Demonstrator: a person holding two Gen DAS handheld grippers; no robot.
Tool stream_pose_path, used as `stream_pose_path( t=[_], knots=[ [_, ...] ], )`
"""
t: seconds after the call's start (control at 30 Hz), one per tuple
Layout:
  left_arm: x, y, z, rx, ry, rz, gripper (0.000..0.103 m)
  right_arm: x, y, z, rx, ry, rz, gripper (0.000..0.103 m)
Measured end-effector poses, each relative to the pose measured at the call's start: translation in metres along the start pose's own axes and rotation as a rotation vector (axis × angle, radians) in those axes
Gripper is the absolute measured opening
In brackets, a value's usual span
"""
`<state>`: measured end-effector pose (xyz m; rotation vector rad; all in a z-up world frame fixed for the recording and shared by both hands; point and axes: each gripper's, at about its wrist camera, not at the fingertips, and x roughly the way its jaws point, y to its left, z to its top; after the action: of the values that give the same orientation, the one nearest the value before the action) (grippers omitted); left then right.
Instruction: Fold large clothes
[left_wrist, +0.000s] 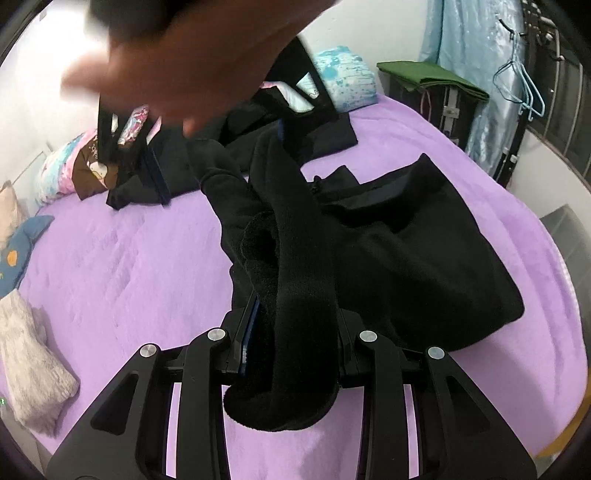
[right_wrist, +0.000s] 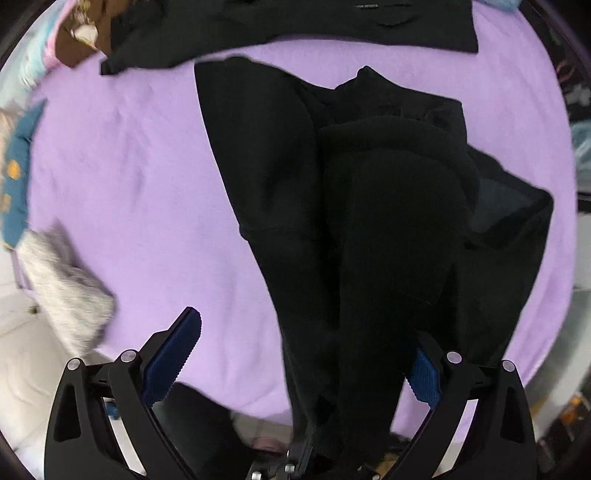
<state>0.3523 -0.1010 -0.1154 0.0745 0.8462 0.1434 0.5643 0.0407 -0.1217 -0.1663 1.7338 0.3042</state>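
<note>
A large black fleece garment (left_wrist: 406, 251) lies on the purple bed (left_wrist: 118, 266). My left gripper (left_wrist: 291, 332) is shut on a bunched fold of it and holds it raised; cloth hangs down between the fingers. In the right wrist view the same black garment (right_wrist: 369, 206) drapes from the bed over the gripper's right side. My right gripper (right_wrist: 306, 354) is open wide, its blue-padded left finger (right_wrist: 173, 350) free above the bed and the right pad (right_wrist: 424, 380) partly covered by cloth. From the left wrist view, the right gripper (left_wrist: 221, 122) and the person's hand (left_wrist: 192, 55) appear blurred.
A second black garment (right_wrist: 280, 29) lies at the far end of the bed. A grey fluffy cloth (left_wrist: 29, 369) sits at the left edge, with patterned pillows (left_wrist: 74, 166) and a blue plush toy (left_wrist: 18, 251). A green cloth (left_wrist: 428, 77) and hangers (left_wrist: 524, 88) stand at the back right.
</note>
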Motion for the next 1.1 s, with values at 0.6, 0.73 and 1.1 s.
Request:
stream_pose_path(
  t=[0.6, 0.73, 1.1],
  knots=[
    [-0.03, -0.049, -0.006, 0.153, -0.067, 0.033, 0.03, -0.017, -0.101, -0.043, 0.026, -0.103, 0.179, 0.025],
    [-0.053, -0.057, 0.001, 0.174, -0.109, 0.019, 0.031, -0.038, -0.14, -0.058, 0.042, -0.136, 0.278, 0.024],
    [-0.141, -0.076, -0.008, 0.205, -0.202, -0.277, 0.037, -0.071, -0.244, -0.098, 0.059, -0.27, 0.364, 0.023]
  ],
)
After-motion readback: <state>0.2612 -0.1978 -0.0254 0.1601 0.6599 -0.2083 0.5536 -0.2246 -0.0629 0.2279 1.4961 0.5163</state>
